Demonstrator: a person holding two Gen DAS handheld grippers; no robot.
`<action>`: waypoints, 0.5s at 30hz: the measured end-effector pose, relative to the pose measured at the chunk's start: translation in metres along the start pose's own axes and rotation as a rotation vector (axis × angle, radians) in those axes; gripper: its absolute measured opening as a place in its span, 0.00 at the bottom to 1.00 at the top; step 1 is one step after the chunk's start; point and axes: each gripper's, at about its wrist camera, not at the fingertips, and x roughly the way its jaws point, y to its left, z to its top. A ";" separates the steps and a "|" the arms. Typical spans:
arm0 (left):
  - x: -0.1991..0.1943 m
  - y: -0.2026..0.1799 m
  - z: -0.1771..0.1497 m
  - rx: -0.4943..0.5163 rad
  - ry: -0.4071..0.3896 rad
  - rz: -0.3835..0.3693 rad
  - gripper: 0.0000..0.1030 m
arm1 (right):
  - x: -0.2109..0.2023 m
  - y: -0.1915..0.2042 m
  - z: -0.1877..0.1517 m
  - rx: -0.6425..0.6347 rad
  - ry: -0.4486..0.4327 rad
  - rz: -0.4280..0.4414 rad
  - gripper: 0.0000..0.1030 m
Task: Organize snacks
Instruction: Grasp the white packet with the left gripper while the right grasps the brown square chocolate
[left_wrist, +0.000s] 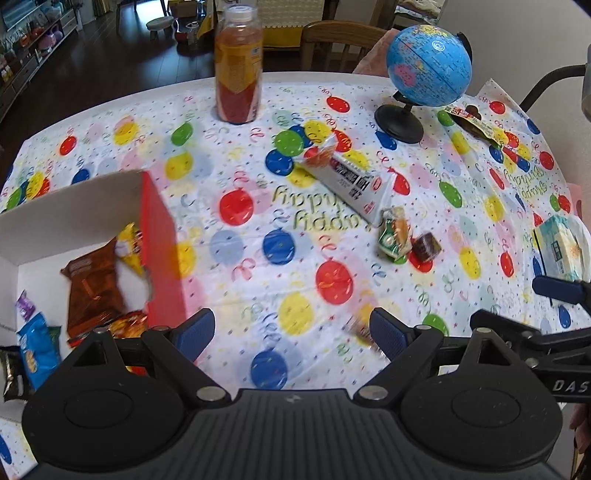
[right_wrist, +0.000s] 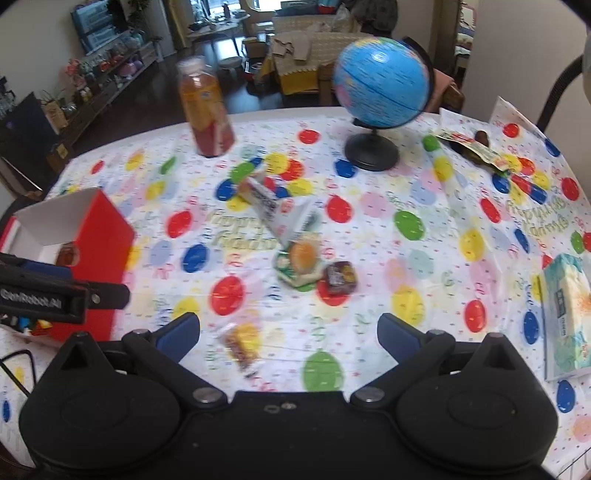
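A red box (left_wrist: 159, 236) with a white inside sits at the left and holds several snack packets (left_wrist: 92, 291). My left gripper (left_wrist: 291, 328) hovers open just right of it, with nothing between its fingers. My right gripper (right_wrist: 290, 328) is open too, low over the cloth, with a small clear-wrapped snack (right_wrist: 242, 345) lying between its fingers, untouched. Further out lie a white snack pack (right_wrist: 273, 206), a burger-shaped candy (right_wrist: 301, 262) and a brown wrapped sweet (right_wrist: 340, 277). Another wrapper (right_wrist: 476, 147) lies far right.
A tall bottle (right_wrist: 205, 107) and a globe (right_wrist: 384, 88) stand at the far side of the balloon-print tablecloth (right_wrist: 369, 229). A tissue pack (right_wrist: 565, 314) lies at the right edge. A wooden chair (left_wrist: 340, 40) stands behind the table.
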 end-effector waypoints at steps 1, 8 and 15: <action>0.002 -0.003 0.004 0.000 -0.003 0.001 0.89 | 0.003 -0.005 0.000 0.003 0.004 -0.003 0.97; 0.024 -0.022 0.039 0.003 -0.020 0.014 0.89 | 0.026 -0.033 0.011 0.031 0.035 -0.011 0.93; 0.059 -0.033 0.075 -0.030 -0.001 0.045 0.89 | 0.056 -0.051 0.026 0.027 0.058 -0.005 0.86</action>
